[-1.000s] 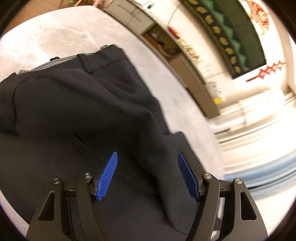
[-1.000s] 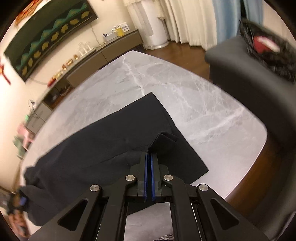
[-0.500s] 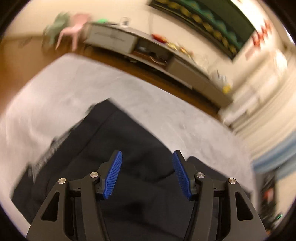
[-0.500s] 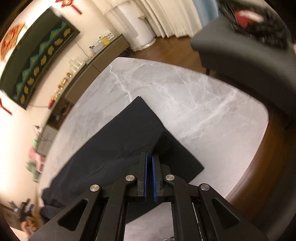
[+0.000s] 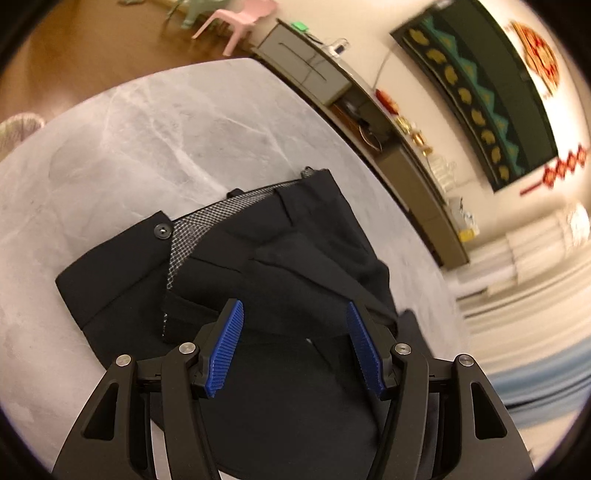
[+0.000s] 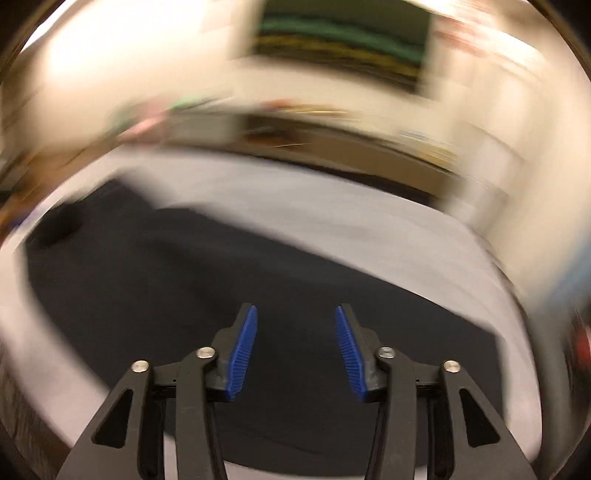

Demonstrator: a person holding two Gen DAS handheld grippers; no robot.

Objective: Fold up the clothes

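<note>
A pair of black trousers lies on the grey marble table, waistband with a button and mesh lining toward the far left, the fabric rumpled in folds. My left gripper is open and empty just above the trousers near the waist. In the blurred right wrist view the black trousers spread across the table. My right gripper is open and empty above the cloth.
A low grey sideboard with small objects runs along the wall beyond the table. A pink child's chair stands on the wooden floor. White curtains hang at the right. The right wrist view is heavily motion-blurred.
My right gripper was shut on a trouser fold; now it is open, has let the cloth go and swung round fast. My left gripper stayed open and shifted its view over the waistband.
</note>
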